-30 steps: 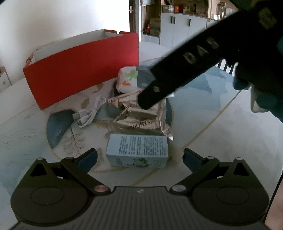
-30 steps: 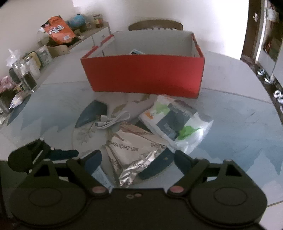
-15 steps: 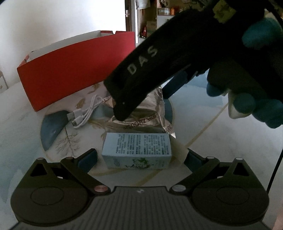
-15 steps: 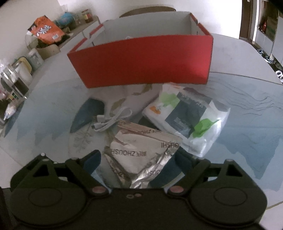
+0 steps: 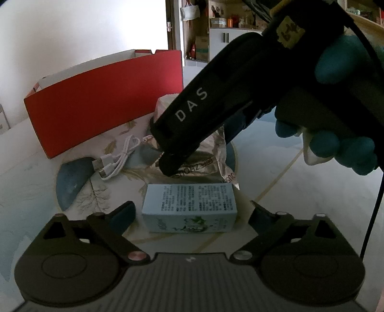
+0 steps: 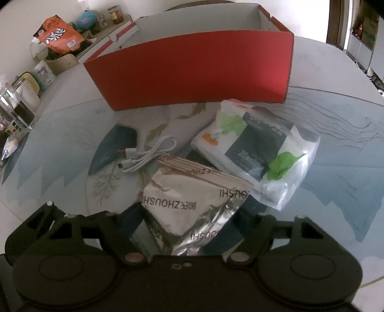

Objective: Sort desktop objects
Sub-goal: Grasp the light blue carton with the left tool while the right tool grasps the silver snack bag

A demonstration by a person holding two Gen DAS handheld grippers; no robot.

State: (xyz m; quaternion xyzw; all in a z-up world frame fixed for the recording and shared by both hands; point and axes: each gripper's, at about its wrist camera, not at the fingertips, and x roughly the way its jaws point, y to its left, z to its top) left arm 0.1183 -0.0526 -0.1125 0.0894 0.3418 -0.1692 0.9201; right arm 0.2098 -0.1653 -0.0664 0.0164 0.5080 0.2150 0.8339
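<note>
Right wrist — crinkled silver-foil packet (image 6: 189, 208)

Black "DAS"-marked right gripper (image 5: 172, 165), blue-gloved hand (image 5: 340, 134)

Looks like a home dining room: round patterned table (image 6: 336, 134) with a chair back (image 6: 206, 2) at its far edge, sideboard (image 6: 79, 51) crowded with a snack bag (image 6: 60, 36) and jars (image 6: 116, 15), white cabinets (image 5: 230, 37) beyond a doorway.
</note>
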